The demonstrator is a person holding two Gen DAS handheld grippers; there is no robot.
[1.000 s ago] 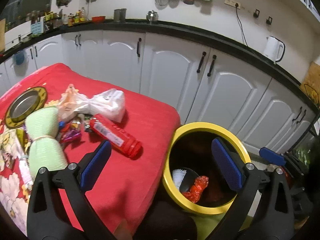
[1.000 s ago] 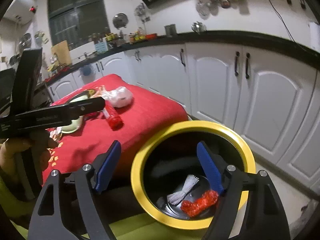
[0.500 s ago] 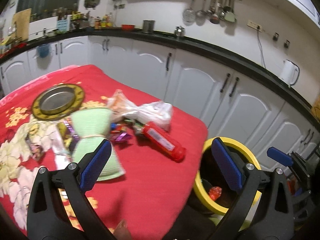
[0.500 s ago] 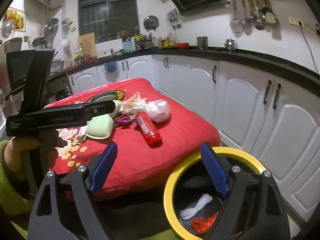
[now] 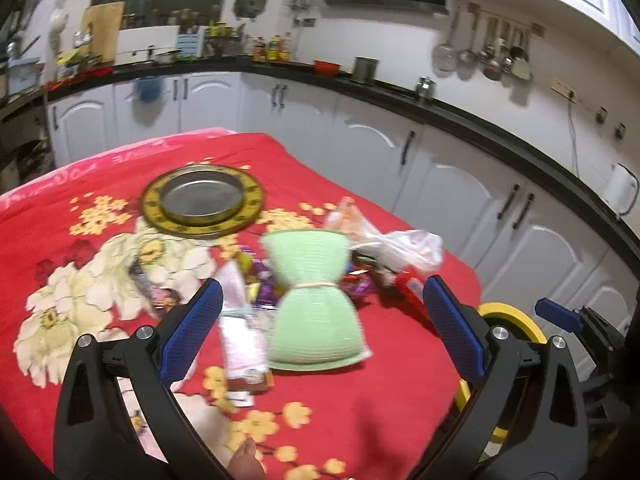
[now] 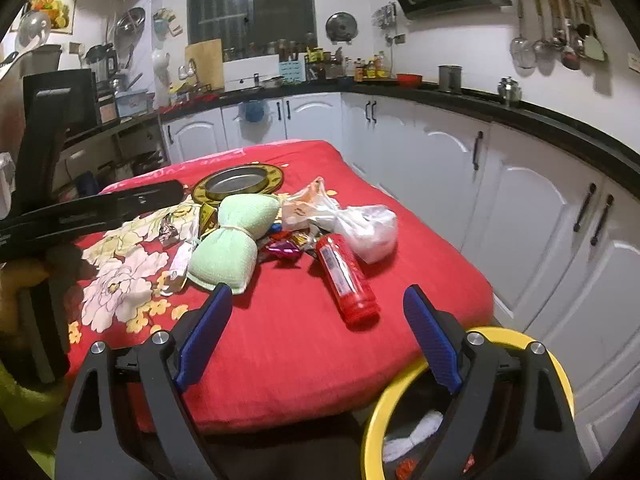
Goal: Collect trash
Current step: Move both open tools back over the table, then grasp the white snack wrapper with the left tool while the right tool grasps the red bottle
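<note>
A heap of trash lies on the red flowered cloth [image 6: 300,340]: a green bundle tied at its waist [image 5: 316,312] [image 6: 230,244], a red bottle on its side [image 6: 346,276] [image 5: 410,286], a knotted clear plastic bag [image 6: 360,224] [image 5: 404,248], shiny sweet wrappers [image 6: 284,248] and a pale pink packet [image 5: 240,332]. My left gripper [image 5: 320,284] hangs open just in front of the green bundle, nothing between its pads. My right gripper [image 6: 318,289] is open and empty above the cloth's near edge, short of the bottle. The yellow-rimmed bin [image 6: 400,392] [image 5: 516,320] stands at the table's right corner.
A metal dish with a gold rim [image 5: 202,200] [image 6: 240,184] sits behind the heap. White cabinets [image 6: 520,208] under a black counter curve round the back and right. The left gripper's black body [image 6: 100,208] and a hand fill the left of the right wrist view.
Both views have swung left from over the bin to the table, so the bin has slid to the lower right edge. Both grippers stayed open; the right jaws stand slightly wider.
</note>
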